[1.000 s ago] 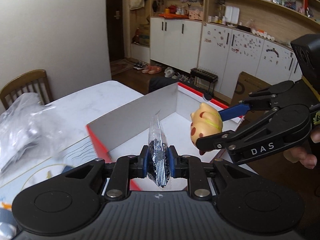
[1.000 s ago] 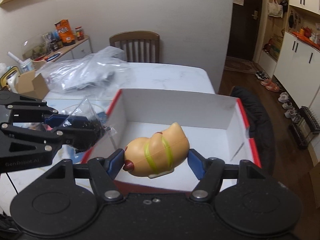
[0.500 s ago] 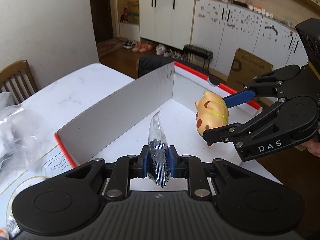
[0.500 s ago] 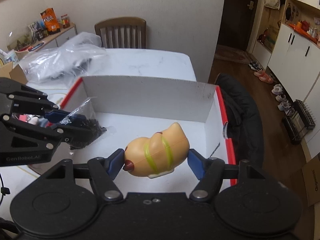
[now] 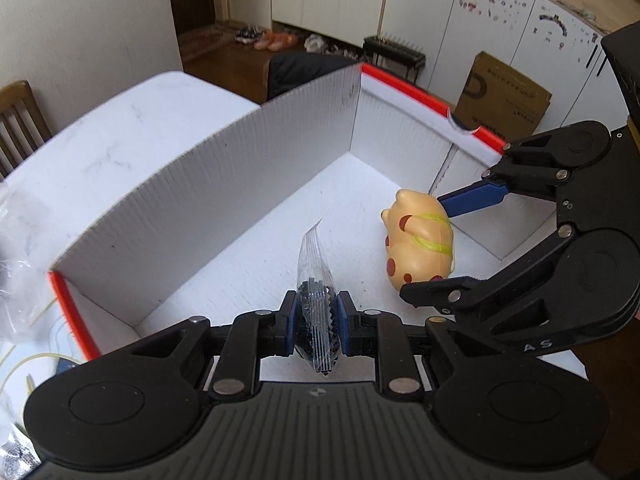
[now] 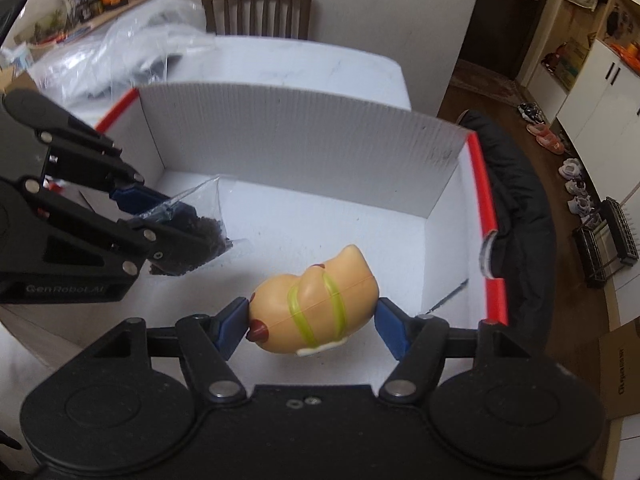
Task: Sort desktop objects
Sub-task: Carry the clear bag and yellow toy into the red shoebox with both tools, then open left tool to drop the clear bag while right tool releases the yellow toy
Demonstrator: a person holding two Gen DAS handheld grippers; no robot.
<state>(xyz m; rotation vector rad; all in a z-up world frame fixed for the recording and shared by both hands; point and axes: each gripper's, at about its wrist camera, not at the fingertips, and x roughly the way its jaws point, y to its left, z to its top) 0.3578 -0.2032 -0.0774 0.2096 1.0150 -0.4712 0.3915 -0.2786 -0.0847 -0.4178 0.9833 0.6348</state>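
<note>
With my left gripper (image 5: 317, 322) clenched on the small clear bag (image 5: 316, 300) and my right gripper (image 6: 312, 326) grasping the tan toy (image 6: 316, 308), both hanging inside the white box (image 6: 304, 136), I should lower each near the floor, well apart, before letting go.
</note>
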